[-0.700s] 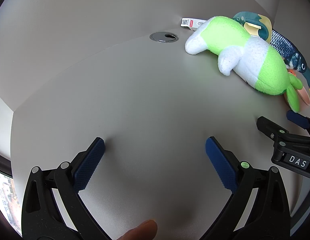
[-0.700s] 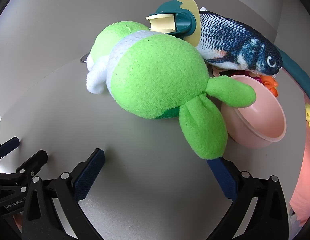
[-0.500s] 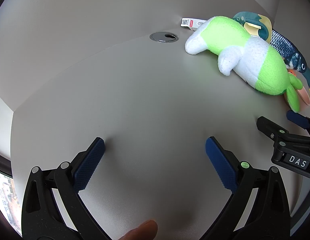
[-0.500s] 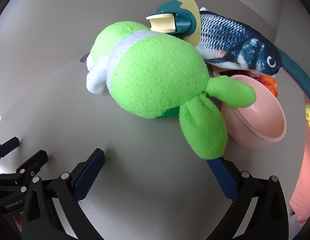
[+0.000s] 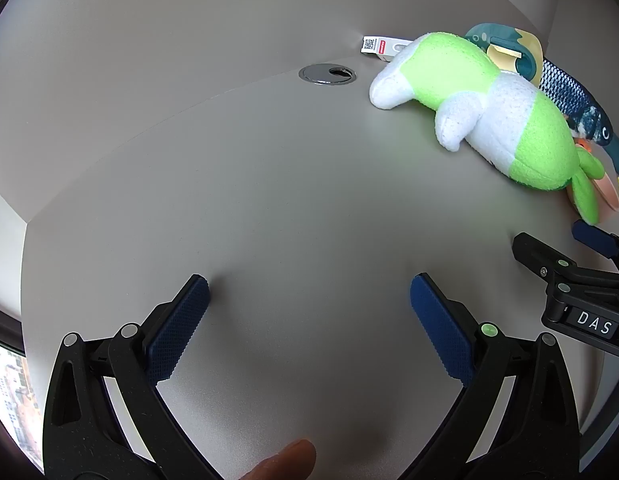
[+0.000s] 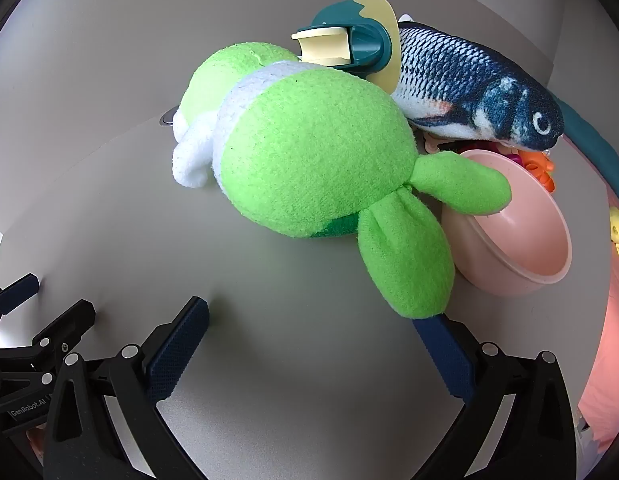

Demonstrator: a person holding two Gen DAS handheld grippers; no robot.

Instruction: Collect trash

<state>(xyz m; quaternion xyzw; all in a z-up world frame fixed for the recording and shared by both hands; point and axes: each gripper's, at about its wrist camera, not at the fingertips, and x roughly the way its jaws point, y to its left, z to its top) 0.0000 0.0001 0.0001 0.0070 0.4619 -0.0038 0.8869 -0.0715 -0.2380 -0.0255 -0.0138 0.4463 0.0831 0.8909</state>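
The left tongs (image 5: 309,294) are held wide open over bare grey counter (image 5: 289,200), with nothing between the 2 blue pads (image 5: 177,330), and a fingertip (image 5: 285,462) is seen at the bottom edge of the left wrist view. The right tongs (image 6: 309,320) are likewise spread wide and grip nothing; the right pad (image 6: 445,354) is just beside, perhaps touching, the foot of a green and white plush toy (image 6: 309,164) lying on its side on the counter. Each pair of tongs is seen at the edge of the other's view. Beyond the plush foot a pink bowl (image 6: 521,240) is tipped on its side, its rim touched by the toy's other foot. Behind the bowl small orange pieces (image 6: 539,166) are partly hidden. Farther back a plush fish (image 6: 469,88) rests against the green toy, and a teal and cream tape dispenser (image 6: 349,42) stands beside it. At the far edge, a small white box with a QR label (image 5: 379,46) lies behind the toy's head, near a round metal cable grommet (image 5: 327,75) set in the counter. No item can be told as trash with certainty
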